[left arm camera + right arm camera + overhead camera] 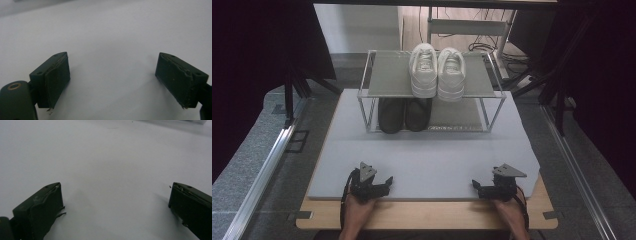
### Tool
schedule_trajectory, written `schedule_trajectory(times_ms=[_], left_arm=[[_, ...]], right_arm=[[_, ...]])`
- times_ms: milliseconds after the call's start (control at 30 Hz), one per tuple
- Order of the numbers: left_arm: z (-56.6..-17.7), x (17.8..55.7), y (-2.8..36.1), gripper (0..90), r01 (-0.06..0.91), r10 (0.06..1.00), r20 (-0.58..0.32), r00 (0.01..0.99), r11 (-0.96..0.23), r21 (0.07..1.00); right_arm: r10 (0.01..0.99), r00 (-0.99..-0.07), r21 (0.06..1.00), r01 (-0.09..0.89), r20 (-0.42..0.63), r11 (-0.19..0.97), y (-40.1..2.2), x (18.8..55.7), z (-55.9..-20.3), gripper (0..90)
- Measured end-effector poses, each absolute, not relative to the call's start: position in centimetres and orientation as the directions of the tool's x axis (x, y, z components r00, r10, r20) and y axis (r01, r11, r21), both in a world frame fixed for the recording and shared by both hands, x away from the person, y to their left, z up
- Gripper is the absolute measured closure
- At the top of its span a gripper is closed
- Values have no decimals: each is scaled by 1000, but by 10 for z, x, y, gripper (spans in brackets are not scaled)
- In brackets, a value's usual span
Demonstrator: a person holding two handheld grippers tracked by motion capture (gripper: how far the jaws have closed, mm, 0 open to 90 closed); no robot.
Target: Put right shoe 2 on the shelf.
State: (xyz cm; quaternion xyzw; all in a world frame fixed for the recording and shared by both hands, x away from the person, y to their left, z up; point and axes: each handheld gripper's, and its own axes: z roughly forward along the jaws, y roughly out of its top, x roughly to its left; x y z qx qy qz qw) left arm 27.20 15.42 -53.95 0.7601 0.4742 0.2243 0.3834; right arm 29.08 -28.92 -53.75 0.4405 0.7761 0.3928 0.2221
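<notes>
**Two grippers wide open, shoes far off on the rack**

Your left gripper (388, 180) rests on the grey mat (427, 150), well short of the rack (432, 90), jaws spread wide, holding nothing. The black shoes (404, 114) sit on the rack's lower shelf, the white sneakers (437, 71) on top. Your right gripper (476, 186) is likewise spread and empty.
</notes>
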Motion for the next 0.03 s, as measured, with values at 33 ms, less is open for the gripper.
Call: schedule_trajectory(times_ms=[33], left_arm=[[-540, 272, 154, 124, 549, 894, -24, 448, -254, 797]], right_arm=[[858, -513, 805, 509, 2, 303, -289, 291, -538, 0]])
